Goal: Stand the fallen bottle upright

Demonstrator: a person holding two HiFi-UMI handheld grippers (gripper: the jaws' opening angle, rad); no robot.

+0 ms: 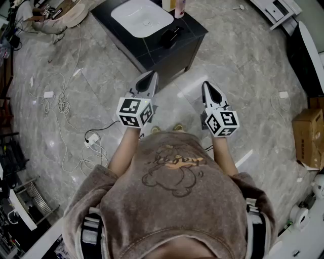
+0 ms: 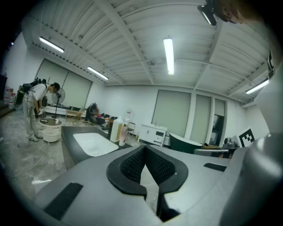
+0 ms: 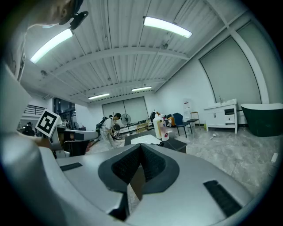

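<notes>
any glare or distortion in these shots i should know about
Head view: the light is even, with glare patches on the glossy floor. Left gripper view: strong fisheye bend and black corners, with the ceiling tube light blown out white. Right gripper view: the same round vignette, a blown-out ceiling strip, and the distant room a little soft.

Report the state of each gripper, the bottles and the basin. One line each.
left gripper: shut, nothing between its jaws.
right gripper: shut, nothing between its jaws.
light bottles: two, upright on the counter beside the basin.
dark bottle: seems to lie on its side on the counter, untouched.
basin: empty.
</notes>
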